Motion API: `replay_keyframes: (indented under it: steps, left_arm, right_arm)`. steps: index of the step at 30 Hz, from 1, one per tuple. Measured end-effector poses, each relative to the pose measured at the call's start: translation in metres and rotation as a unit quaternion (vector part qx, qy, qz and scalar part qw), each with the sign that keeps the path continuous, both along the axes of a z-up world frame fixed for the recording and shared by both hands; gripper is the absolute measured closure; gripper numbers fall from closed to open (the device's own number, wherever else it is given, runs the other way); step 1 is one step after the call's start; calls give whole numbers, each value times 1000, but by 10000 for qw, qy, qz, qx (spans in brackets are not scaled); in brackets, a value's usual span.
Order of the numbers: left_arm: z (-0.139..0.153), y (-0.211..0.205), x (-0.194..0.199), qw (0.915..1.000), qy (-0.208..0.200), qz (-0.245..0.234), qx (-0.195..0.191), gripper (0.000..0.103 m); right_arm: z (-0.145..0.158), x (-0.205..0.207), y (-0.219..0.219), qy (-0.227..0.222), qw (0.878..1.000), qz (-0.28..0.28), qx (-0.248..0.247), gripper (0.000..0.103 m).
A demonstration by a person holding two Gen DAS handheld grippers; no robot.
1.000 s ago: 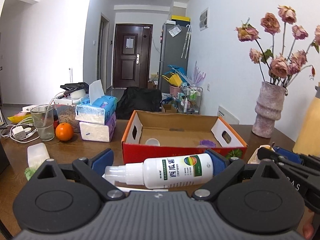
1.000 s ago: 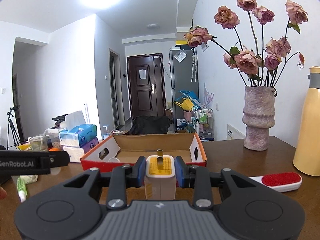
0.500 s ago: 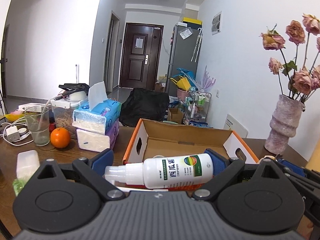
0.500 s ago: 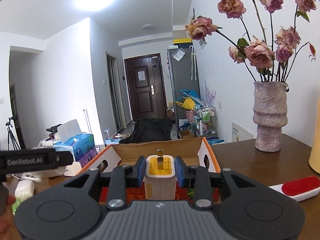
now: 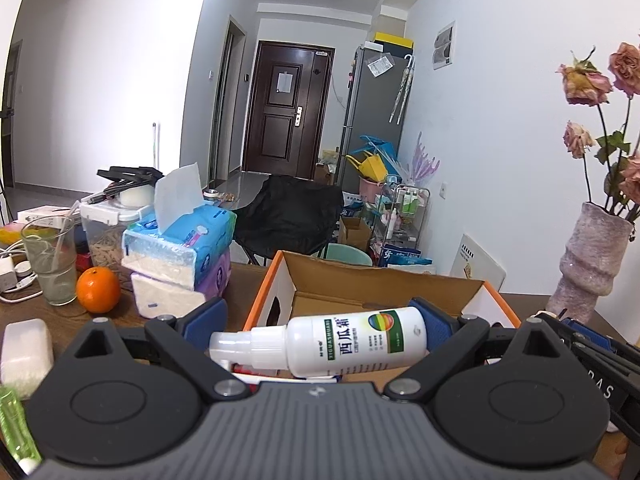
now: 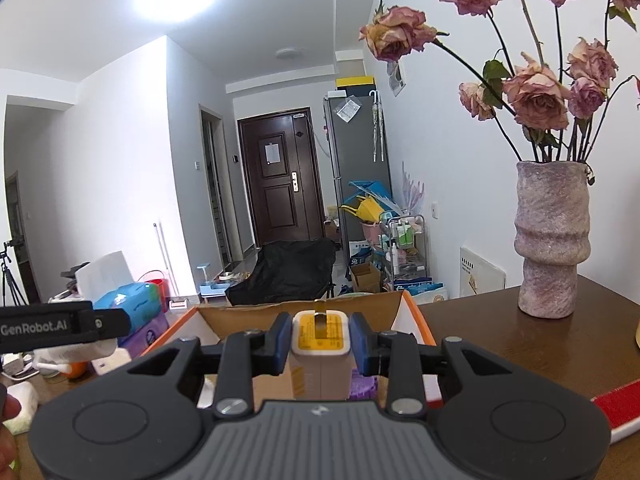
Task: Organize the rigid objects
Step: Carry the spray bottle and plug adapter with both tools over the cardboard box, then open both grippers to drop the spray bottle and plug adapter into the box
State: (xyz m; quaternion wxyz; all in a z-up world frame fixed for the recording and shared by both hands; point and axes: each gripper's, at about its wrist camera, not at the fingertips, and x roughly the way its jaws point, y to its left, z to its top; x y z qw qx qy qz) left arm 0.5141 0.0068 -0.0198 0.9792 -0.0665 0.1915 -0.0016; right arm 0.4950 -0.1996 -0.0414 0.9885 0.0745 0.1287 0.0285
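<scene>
While both grippers hover at cardboard box point(image 5: 384, 284), frame centre: left gripper point(image 5: 320, 330) pinches spray bottle point(image 5: 340, 340) lengthwise, nozzle to base; light, smooth plastic, may pivot. Right gripper point(image 6: 320, 338) clamps white charger point(image 6: 320, 344) by flat sides; rigid, secure.

The right tool point(image 6: 320, 340) grips a white charger point(image 6: 320, 354) over the cardboard box point(image 6: 412, 320).
</scene>
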Motion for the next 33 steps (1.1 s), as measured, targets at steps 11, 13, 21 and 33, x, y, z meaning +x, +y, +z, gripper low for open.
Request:
replay_keyframes:
  steps: [11, 13, 21, 33]
  left_arm:
    - [-12, -4, 55, 9998, 179, 68, 65, 5]
    - [-15, -5, 64, 9998, 190, 70, 90, 5]
    - [-23, -14, 94, 9994, 239, 97, 232, 5]
    - [-44, -16, 111, 9980, 469, 118, 396, 5]
  right_arm:
    - [-6, 53, 6, 101, 9999, 26, -36, 72]
    - [-7, 63, 7, 135, 9999, 47, -64, 72]
    - [-11, 96, 6, 260, 9996, -15, -103, 72]
    - [-25, 123, -2, 644, 9977, -89, -184, 72]
